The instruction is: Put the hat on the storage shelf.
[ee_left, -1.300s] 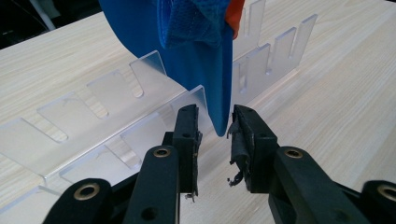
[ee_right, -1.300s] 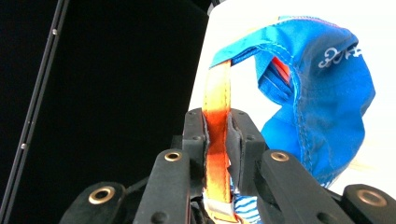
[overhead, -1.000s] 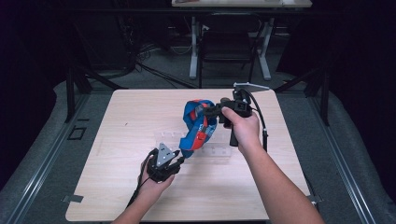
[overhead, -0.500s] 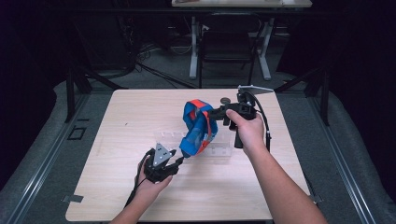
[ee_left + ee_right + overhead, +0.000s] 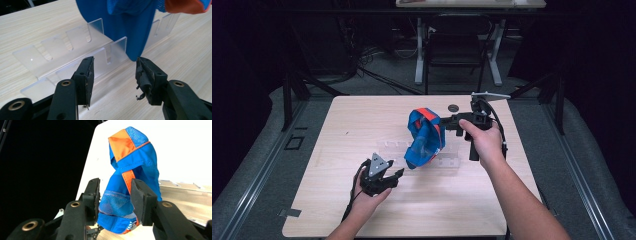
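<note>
The right gripper [image 5: 113, 201] has its two black jaws closed on a blue cap [image 5: 132, 182] with orange panels and mesh — the fabric bunched between them, the cap hanging above the table [image 5: 185, 152] near its edge, a clear plastic rack [image 5: 185, 195] lying beyond.

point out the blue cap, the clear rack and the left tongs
blue cap [image 5: 424, 137], high view, on its blue fabric body
clear rack [image 5: 75, 42], left gripper view, on one upright clear divider
left tongs [image 5: 113, 72], left gripper view, midway between its two black fingertips
</note>
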